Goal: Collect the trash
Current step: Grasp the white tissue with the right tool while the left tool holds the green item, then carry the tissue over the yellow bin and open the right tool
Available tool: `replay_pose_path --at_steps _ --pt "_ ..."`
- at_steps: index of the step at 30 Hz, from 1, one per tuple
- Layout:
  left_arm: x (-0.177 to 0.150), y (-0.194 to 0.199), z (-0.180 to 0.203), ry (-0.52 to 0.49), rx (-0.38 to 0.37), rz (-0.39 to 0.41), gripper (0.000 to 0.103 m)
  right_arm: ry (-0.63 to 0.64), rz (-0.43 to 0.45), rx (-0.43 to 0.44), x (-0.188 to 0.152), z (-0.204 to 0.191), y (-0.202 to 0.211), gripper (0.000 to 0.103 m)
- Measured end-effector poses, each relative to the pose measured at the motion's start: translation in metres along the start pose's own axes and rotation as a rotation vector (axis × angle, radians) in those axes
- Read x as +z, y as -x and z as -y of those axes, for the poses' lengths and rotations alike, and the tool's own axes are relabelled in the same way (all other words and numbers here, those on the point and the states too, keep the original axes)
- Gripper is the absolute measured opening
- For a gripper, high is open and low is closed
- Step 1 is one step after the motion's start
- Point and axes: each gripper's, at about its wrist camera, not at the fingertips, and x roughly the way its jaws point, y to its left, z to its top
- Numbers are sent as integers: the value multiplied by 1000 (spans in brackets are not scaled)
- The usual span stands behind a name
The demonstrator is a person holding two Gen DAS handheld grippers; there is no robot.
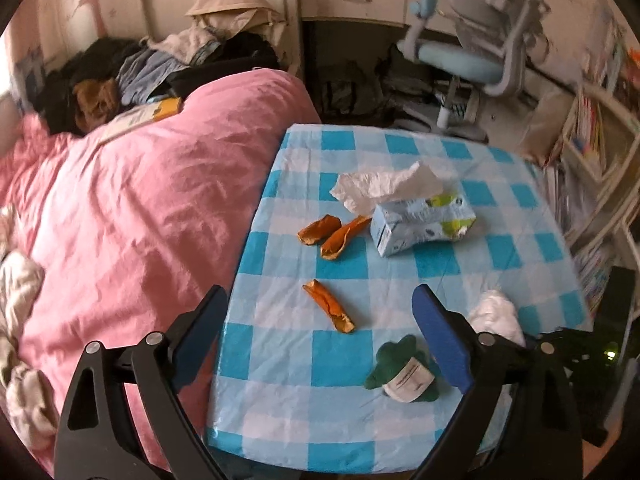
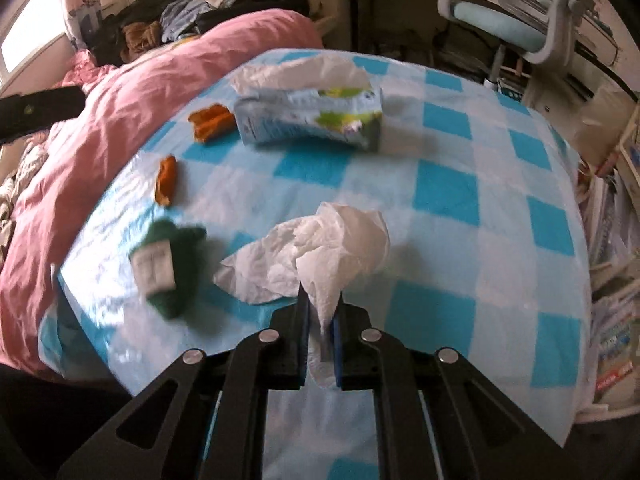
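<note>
The right tongs (image 2: pixel 320 312) are clamped on a crumpled white tissue (image 2: pixel 320 240), its twisted tail pinched between the blue pads while the loose bulk spills forward over the checked surface (image 2: pixel 460 192). Pinching the thin tail rather than the wad looks deliberate, since a soft, springy ball would slip from narrow pads.

The left tongs (image 1: pixel 320 336) stand wide apart and empty above the surface's near edge. Between their tips lies one orange peel strip (image 1: pixel 330 310), which seems a likely next pick. Two more peel pieces (image 1: pixel 332 234) sit at about twelve o'clock from it, just beside the tissue pack (image 1: pixel 420 224). A green wrapper with a white label (image 1: pixel 404 376) rests at about four o'clock from the strip, close to the right pad. No bin shows in either view.
</note>
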Motion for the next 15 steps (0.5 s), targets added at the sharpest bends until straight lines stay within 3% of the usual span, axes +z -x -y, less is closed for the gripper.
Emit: replay_pose_path --at_steps 7,15 --pt "-2 4 13 -96 34 14 92 12 -55 -31 -15 -6 -2 10" --pt "0 6 3 -69 31 26 93 14 -56 -60 -20 -10 -1 10"
